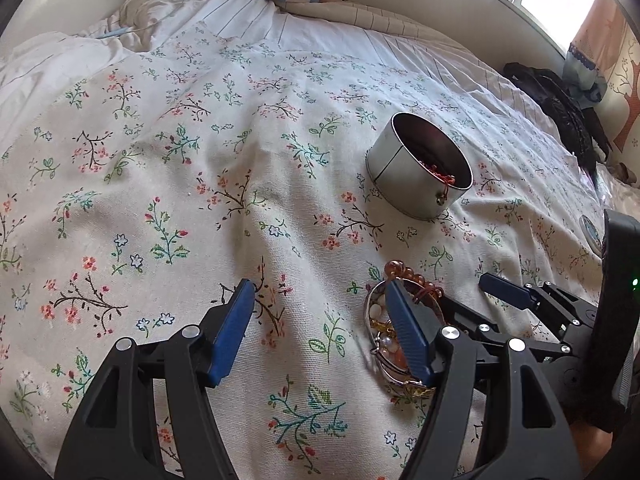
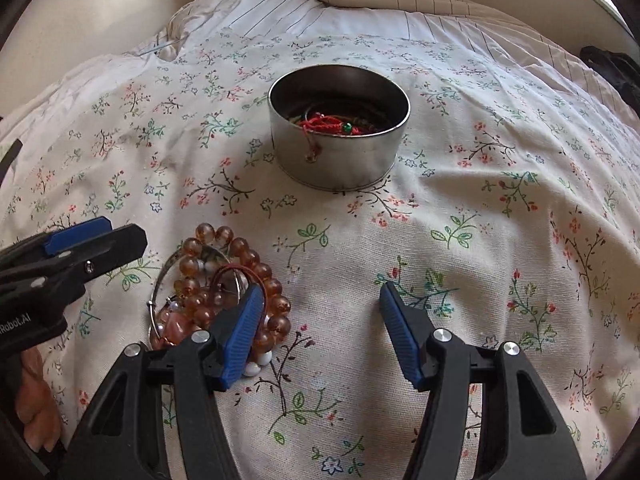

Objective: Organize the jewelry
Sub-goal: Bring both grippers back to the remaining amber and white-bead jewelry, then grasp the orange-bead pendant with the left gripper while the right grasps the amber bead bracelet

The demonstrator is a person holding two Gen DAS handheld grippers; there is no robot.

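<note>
A pile of jewelry (image 2: 208, 284) lies on the floral bedspread: amber bead bracelets, a silver bangle, pearls and a brown cord. My right gripper (image 2: 320, 292) stands open, its left pad (image 2: 244, 328) over the pile's right edge, with only cloth between the jaws. In the left wrist view the pile (image 1: 382, 320) shows partly behind the right finger of my open left gripper (image 1: 320, 294), which holds nothing. A round metal tin (image 2: 340, 140) (image 1: 420, 168) stands beyond, holding red cord bracelets; a small charm hangs over its rim.
The bedspread (image 1: 180, 140) is rumpled, with white bedding and pillows at the head. A dark bag (image 1: 560, 108) lies at the far right. A round patterned disc (image 1: 590, 232) rests near the right edge. A hand (image 2: 36, 400) shows at the lower left.
</note>
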